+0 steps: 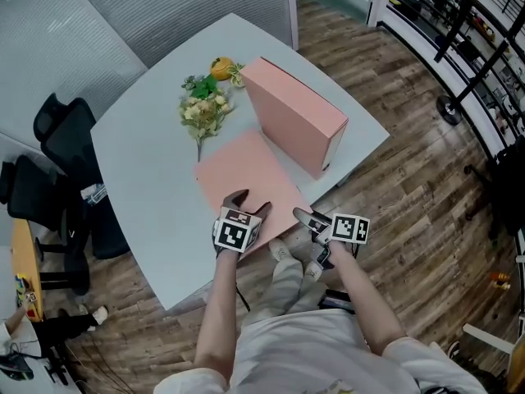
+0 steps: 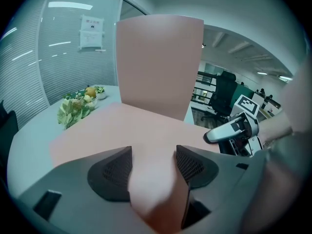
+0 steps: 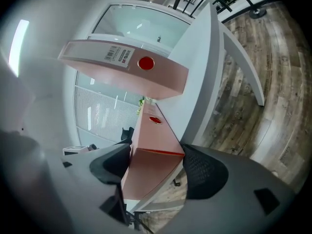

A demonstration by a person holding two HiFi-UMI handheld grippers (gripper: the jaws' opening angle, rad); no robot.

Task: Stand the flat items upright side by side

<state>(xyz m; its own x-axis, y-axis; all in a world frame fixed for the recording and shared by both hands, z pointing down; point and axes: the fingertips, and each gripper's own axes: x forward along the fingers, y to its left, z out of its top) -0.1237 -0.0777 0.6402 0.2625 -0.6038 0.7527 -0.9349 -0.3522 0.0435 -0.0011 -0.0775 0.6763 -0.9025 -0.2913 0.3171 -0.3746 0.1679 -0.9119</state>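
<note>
Flat pink cardboard folder (image 1: 244,171), near edge: hidden under the left gripper (image 1: 248,203) in the head view.
Folder between the left jaws: a close blur; cannot tell whether the pads press on it.
Upright pink box file (image 3: 161,77), white spine label (image 3: 118,55): beyond the right gripper (image 3: 158,167); print too small to read.
White paper notice (image 2: 91,32): far beyond the left gripper; illegible.

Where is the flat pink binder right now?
In the head view, the flat pink binder lies centre frame, left of the upright binder and just below the flowers.
</note>
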